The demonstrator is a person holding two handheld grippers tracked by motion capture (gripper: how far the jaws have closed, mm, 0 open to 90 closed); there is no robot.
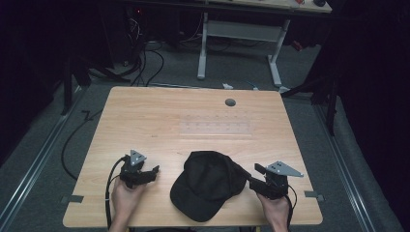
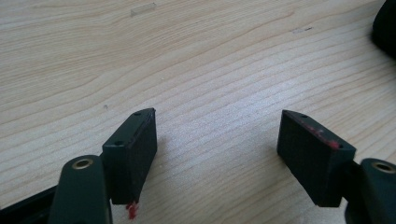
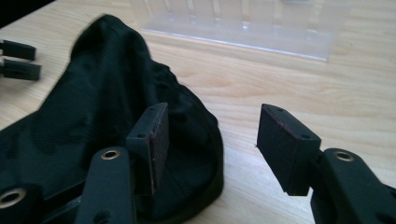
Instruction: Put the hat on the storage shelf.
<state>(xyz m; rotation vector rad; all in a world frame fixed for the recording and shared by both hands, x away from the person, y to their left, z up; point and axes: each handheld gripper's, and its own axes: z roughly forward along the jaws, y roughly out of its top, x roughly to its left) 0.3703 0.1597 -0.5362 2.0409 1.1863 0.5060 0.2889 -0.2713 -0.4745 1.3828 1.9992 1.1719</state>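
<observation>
A black cap (image 1: 208, 181) lies near the front edge of the wooden table (image 1: 145, 121), brim toward the front. My left gripper (image 1: 153, 172) rests to the cap's left, a gap away, and is open. In the left gripper view, bare wood shows between the left gripper's (image 2: 217, 116) jaws, and the cap (image 2: 385, 25) is a dark edge at the far right. My right gripper (image 1: 253, 176) sits at the cap's right side, open. In the right gripper view, the right gripper (image 3: 213, 112) has one jaw over the cap (image 3: 93, 116) and the other over wood. Neither pad presses the cloth.
A clear plastic rack (image 1: 215, 126) (image 3: 243, 23) lies flat at mid-table beyond the cap. A grey round grommet (image 1: 230, 102) sits near the far edge. Tape marks (image 1: 72, 198) flag the front corners. A white-legged desk (image 1: 239, 31) and floor cables (image 1: 145, 63) lie behind the table.
</observation>
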